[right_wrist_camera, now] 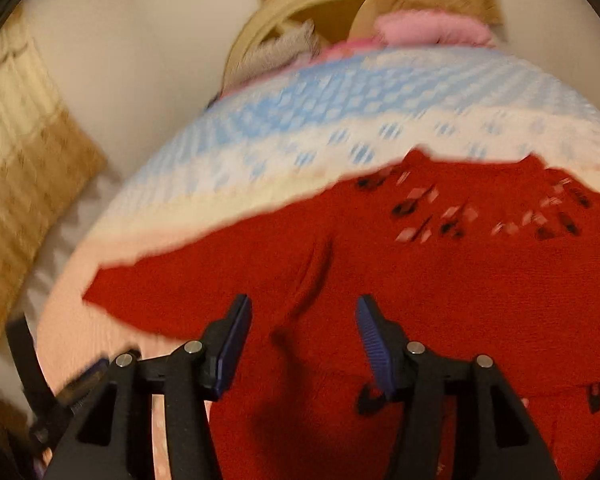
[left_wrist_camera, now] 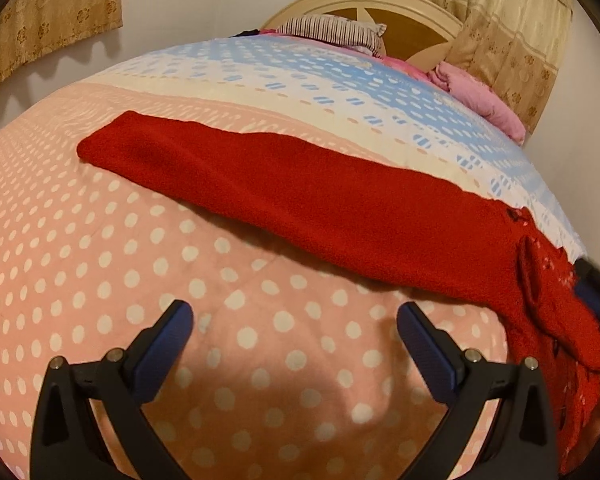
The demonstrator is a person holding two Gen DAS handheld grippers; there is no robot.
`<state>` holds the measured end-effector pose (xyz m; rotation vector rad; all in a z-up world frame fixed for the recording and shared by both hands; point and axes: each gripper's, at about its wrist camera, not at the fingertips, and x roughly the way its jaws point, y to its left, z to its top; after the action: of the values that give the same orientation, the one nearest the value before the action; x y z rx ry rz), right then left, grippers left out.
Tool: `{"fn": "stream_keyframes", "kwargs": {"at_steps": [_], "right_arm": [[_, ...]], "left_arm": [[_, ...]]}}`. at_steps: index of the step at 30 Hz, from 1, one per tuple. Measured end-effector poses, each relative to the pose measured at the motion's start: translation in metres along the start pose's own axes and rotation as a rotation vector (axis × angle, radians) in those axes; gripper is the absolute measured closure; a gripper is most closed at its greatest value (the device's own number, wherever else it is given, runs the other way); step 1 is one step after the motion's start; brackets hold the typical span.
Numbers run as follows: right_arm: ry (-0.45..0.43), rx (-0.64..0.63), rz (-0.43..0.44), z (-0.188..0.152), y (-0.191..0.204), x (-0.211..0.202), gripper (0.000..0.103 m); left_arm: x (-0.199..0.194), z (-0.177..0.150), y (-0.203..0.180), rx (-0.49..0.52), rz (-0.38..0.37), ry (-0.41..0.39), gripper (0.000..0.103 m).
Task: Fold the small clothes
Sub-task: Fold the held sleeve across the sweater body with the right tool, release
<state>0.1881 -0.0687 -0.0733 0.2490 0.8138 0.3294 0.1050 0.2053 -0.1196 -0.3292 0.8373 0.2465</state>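
A red knitted garment (left_wrist_camera: 300, 196) lies on the bed as a long flat strip, its patterned end bunched at the right. My left gripper (left_wrist_camera: 296, 316) is open and empty over the pink dotted quilt (left_wrist_camera: 100, 264), a little in front of the garment. In the right wrist view the red garment (right_wrist_camera: 440, 280) fills the lower half, with pink and black pattern marks near its far edge. My right gripper (right_wrist_camera: 304, 312) is open just above the garment and holds nothing. The right wrist view is blurred by motion.
The quilt turns white and blue (left_wrist_camera: 300, 76) farther up the bed. A striped pillow (left_wrist_camera: 332, 32) and a pink blanket (left_wrist_camera: 480, 96) lie by the headboard (left_wrist_camera: 412, 12). Gold curtains (left_wrist_camera: 512, 32) hang at the back right and another (left_wrist_camera: 48, 16) at the left.
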Motion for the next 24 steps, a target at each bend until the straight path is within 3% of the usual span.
{"fn": "stream_keyframes", "kwargs": {"at_steps": [1,3,4,10,14,19,24], "right_arm": [[-0.022,0.011,-0.026,0.003,-0.002,-0.002,0.051],[-0.006,0.016,-0.075,0.009,-0.004,0.007,0.082],[0.014,0.017,-0.071,0.011,-0.003,0.014,0.083],[0.137,-0.059,-0.073,-0.003,0.018,0.066,0.083],[0.141,-0.106,-0.111,-0.002,0.026,0.070,0.082],[0.048,-0.077,-0.084,0.001,0.020,0.022,0.083],[-0.018,-0.124,-0.239,-0.014,0.006,-0.020,0.082]], "left_arm": [[0.001,0.000,-0.002,0.007,0.010,0.005,0.000],[0.004,0.000,-0.005,0.025,0.034,0.015,0.000],[0.005,0.000,-0.005,0.032,0.042,0.018,0.000],[0.007,-0.001,-0.004,0.048,0.062,0.030,0.000],[0.008,-0.002,-0.005,0.059,0.076,0.039,0.000],[0.009,-0.002,-0.006,0.063,0.081,0.046,0.000],[0.009,-0.002,-0.009,0.082,0.084,0.055,0.000]]}}
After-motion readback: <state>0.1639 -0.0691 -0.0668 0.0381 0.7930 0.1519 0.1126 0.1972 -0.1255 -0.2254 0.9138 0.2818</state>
